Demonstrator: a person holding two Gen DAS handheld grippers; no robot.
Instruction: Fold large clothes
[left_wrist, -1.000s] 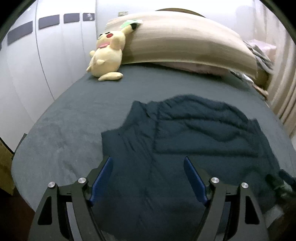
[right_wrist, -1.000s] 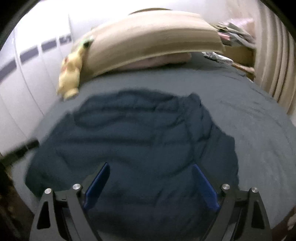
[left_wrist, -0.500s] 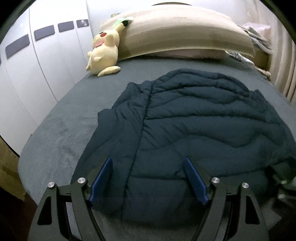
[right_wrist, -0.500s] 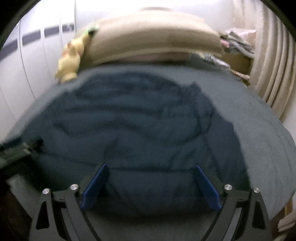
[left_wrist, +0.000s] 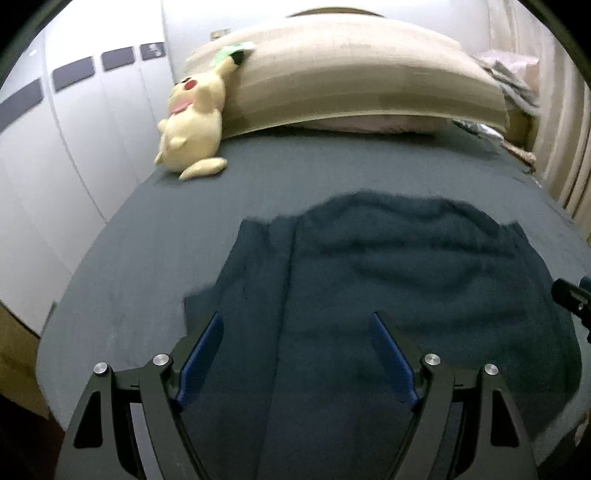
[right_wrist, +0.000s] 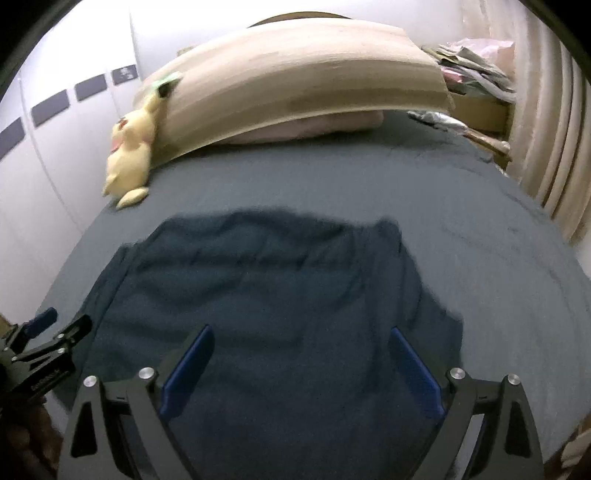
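In the left wrist view, a dark navy quilted jacket (left_wrist: 388, 295) is seen spread flat on the grey-blue bed cover (left_wrist: 155, 258), filling the near and middle part of the bed. Its padded surface is crossed by shallow horizontal quilting lines, and a long seam or front edge is traced from far to near down its left part. The picture is somewhat blurred. The left gripper (left_wrist: 295, 332) is held above the jacket's near part with its blue pads wide apart and nothing between them. A yellow plush toy (left_wrist: 194, 125) is propped at the far left against a beige headboard cushion (left_wrist: 351, 70).

In the right wrist view, the same jacket (right_wrist: 266, 295) is shown lying flat, its far edge rumpled. The right gripper (right_wrist: 299, 343) is held over it, jaws spread wide and empty.
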